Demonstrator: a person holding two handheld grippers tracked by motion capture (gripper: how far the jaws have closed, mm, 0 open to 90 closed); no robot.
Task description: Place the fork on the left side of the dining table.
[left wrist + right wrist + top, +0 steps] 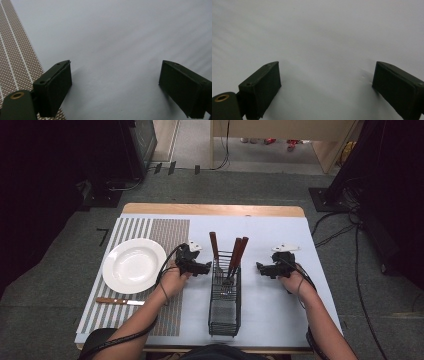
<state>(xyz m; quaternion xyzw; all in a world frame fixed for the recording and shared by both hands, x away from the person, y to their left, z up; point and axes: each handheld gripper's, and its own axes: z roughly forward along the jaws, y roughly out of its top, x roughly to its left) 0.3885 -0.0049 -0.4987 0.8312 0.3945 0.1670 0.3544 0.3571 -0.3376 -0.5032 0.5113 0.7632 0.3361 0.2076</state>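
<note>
Wire caddy (224, 305), long axis toward me, lies between my grippers; left gripper (202, 268) nearer its upright brown-handled cutlery (235, 254); right gripper (262, 268) flanks opposite; fingers released, empty.

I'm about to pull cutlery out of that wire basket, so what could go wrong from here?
The brown-handled utensils stand close together and lean in the wire caddy, so grabbing one may drag another out. The caddy is tall and narrow; a sideways tug from the left gripper or right gripper might tip it.
</note>
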